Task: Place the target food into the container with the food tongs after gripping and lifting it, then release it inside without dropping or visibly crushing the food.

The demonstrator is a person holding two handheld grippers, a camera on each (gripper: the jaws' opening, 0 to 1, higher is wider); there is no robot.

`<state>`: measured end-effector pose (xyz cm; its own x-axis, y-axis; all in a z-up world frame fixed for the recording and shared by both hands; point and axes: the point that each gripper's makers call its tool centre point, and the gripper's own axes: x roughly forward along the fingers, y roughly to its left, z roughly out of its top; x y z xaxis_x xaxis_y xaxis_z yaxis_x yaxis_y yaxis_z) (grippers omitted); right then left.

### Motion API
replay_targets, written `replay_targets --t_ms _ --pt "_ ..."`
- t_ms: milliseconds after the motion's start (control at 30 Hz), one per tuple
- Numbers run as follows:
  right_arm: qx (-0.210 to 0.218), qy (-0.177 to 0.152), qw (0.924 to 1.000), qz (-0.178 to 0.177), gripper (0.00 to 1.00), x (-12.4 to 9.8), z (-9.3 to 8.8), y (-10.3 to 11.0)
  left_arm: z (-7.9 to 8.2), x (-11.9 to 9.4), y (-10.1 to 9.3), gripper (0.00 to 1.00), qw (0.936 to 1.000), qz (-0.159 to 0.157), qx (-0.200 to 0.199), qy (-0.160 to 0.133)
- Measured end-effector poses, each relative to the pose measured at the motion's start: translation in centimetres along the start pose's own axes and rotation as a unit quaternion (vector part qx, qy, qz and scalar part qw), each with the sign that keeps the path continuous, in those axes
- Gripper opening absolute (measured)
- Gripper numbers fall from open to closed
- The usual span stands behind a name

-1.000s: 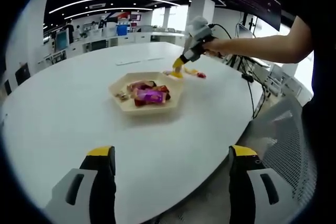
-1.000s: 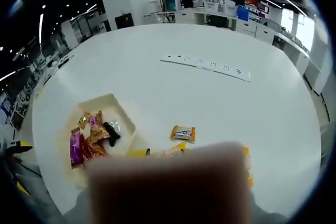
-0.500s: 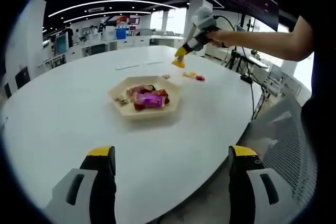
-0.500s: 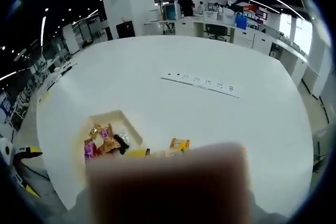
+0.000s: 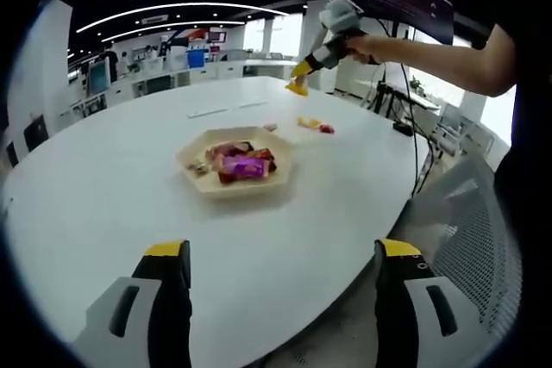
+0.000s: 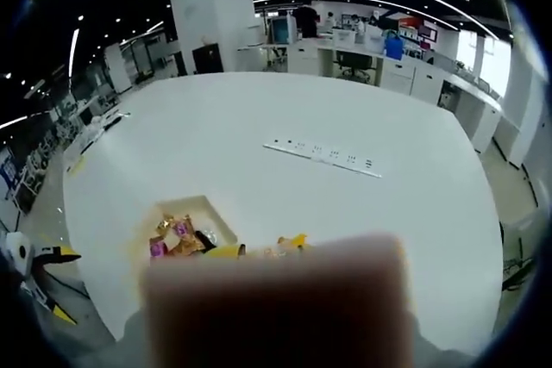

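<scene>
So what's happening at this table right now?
A person is moving wrapped snacks into a hexagonal tray on a white table. The right gripper is raised high above the table beyond the tray, its yellow tips together, apparently on something small; what it holds is unclear. Two snacks lie loose on the table near the tray. The left gripper hangs open at the near edge, holding nothing.

A smooth, matt white finish is seen on the surface [image 5: 103,187]. The tray [image 5: 194,151] looks like pale matt plastic or pulp; which cannot be told. Glossy, crinkled foil-like wrappers [image 5: 243,167] are seen in it. The near chair [image 5: 470,230] is backed with grey mesh cloth.
</scene>
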<state>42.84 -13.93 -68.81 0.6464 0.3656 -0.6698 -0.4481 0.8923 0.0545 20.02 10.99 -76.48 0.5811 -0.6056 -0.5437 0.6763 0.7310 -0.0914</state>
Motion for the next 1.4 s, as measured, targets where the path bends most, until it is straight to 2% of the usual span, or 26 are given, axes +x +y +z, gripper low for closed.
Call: replay_targets --t_ms 200,500,867,1200,1400 --pt "-0.023 -0.007 0.9996 -0.012 0.23 -1.4 1.4 0.0 0.1 0.0 0.0 0.85 1.0000 -0.001 0.001 -0.001" --pt "-0.027 -0.034 0.9990 -0.002 0.23 -3.1 3.9 1.1 -0.1 0.0 -0.1 0.84 1.0000 -0.003 0.005 0.002" --pt "-0.039 -0.043 0.9983 0.009 0.23 -2.8 5.3 2.6 0.1 -0.1 0.0 0.84 1.0000 -0.001 0.004 -0.005" --pt "-0.055 -0.050 0.9962 0.045 0.23 -1.5 6.8 7.1 0.4 -0.2 0.2 0.84 0.9999 0.003 0.002 -0.011" --pt "-0.064 -0.051 0.9946 0.064 0.23 -0.9 7.3 9.1 0.5 -0.2 0.3 0.84 0.9999 0.006 0.001 -0.013"
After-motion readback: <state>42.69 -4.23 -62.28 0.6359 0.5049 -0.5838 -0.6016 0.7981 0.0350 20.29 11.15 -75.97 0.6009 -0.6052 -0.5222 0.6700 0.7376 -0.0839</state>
